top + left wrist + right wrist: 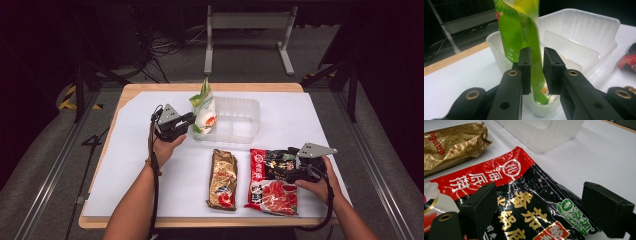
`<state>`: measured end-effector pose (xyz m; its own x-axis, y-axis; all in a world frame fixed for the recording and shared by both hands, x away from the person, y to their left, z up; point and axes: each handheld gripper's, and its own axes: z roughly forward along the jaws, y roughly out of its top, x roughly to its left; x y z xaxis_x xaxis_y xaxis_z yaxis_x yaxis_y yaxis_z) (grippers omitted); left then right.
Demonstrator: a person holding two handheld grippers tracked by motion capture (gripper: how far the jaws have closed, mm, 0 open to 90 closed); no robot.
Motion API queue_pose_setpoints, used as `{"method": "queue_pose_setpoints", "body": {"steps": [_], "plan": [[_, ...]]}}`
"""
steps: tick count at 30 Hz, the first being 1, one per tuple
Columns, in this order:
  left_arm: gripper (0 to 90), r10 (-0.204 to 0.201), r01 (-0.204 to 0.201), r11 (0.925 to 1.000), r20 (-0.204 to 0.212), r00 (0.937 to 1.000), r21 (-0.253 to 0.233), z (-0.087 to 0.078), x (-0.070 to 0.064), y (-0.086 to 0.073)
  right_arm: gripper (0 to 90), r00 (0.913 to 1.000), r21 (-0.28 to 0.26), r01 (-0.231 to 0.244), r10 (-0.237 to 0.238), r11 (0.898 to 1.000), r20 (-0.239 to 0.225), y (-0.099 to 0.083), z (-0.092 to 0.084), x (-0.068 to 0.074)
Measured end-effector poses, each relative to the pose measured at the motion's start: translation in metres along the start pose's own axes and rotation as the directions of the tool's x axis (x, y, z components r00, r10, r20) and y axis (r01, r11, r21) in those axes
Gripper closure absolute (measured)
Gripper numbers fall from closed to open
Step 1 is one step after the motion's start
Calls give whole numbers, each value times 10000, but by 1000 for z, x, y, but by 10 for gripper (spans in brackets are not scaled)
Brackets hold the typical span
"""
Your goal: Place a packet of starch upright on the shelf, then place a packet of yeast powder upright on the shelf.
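Table: wooden-edged tabletop [125,92] under a white sheet, filling the middle of the high view.
Bin: clear, translucent plastic rectangular bin [240,117] at upper centre of the high view, on the white sheet; inner divider seen in the left gripper view [564,47].
Red-and-black packet: flat glossy red-and-black foil packet [267,182] at lower right of the high view, printed with white and gold Chinese characters; in the right gripper view [524,202] a white ringed seal on the red band and a green oval badge beginning "0".
Gold packet: crinkled gold foil packet [223,179] at lower centre of the high view, just left of the red-and-black one, apart from it; lettering ending "gel" readable at upper left of the right gripper view [451,142].
Green pouch: green-and-white plastic pouch [204,112] upright at the bin's left end, lower end inside the bin; small white print, unreadable, in the left gripper view [520,32].
Left gripper [186,121]: clenched on the green pouch, jaws pinching its edge [537,72].
Right gripper [286,170]: released, jaws spread wide over the red-and-black packet's right part [541,205].
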<state>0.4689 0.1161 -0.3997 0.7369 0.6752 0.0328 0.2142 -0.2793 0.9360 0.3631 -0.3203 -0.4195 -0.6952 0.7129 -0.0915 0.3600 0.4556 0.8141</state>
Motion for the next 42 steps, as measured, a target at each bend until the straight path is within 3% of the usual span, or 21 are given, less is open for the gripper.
{"method": "queue_pose_setpoints", "body": {"steps": [11,12,13,14,17,18,20,24,25,27,29,31,33,37,42], "plan": [[700,713,-727,9968,426,9965,344,-27,-15,2,145,9999,-116,-152,152,9998,-44,1,-1,-2],[639,775,-794,9958,404,9962,462,-31,-16,1,147,9998,-148,-181,180,9997,-22,2,-1,-4],[639,793,-815,9952,414,9960,548,-34,-17,0,147,9998,-148,-181,180,9997,-22,2,-1,-4],[549,870,-880,9940,191,9960,649,-42,-20,-1,148,9998,-167,-193,193,9997,-39,4,0,-4],[463,705,-731,9944,358,9969,764,-50,-23,-5,149,9998,-191,-176,175,9997,-69,7,2,-4],[435,941,-967,9909,319,9951,941,-56,-27,-8,149,9998,-186,-168,167,9997,-81,7,3,-4],[377,950,-987,9896,396,9947,1043,-59,-30,-10,151,9998,-171,-174,172,9997,-95,7,3,-4],[285,909,-1021,9828,788,9927,1536,-72,-43,-19,164,9998,-232,-183,182,9996,-38,7,4,-3],[258,745,-927,9812,1110,9910,1690,-74,-45,-21,164,9998,-254,-213,212,9995,-32,7,3,-3],[234,551,-786,9790,1274,9903,1881,-78,-51,-28,165,9996,-267,-278,277,9993,-61,7,3,-4],[202,531,-845,9752,1543,9866,2047,-81,-58,-35,165,9996,-227,-260,258,9994,-65,7,4,-4],[185,301,-685,9768,1866,9820,2028,-85,-64,-41,165,9997,-223,-223,221,9995,-94,9,5,-2],[174,329,-756,9763,2067,9778,2026,-86,-68,-45,165,9997,-203,-159,155,9997,-162,11,7,1],[197,370,-998,9691,2671,9630,2254,-84,-77,-51,182,9998,-236,-53,48,9997,-189,14,10,4],[175,232,-961,9653,2868,9577,2427,-77,-84,-55,193,9988,-227,37,-48,9997,-480,16,14,13]]}}
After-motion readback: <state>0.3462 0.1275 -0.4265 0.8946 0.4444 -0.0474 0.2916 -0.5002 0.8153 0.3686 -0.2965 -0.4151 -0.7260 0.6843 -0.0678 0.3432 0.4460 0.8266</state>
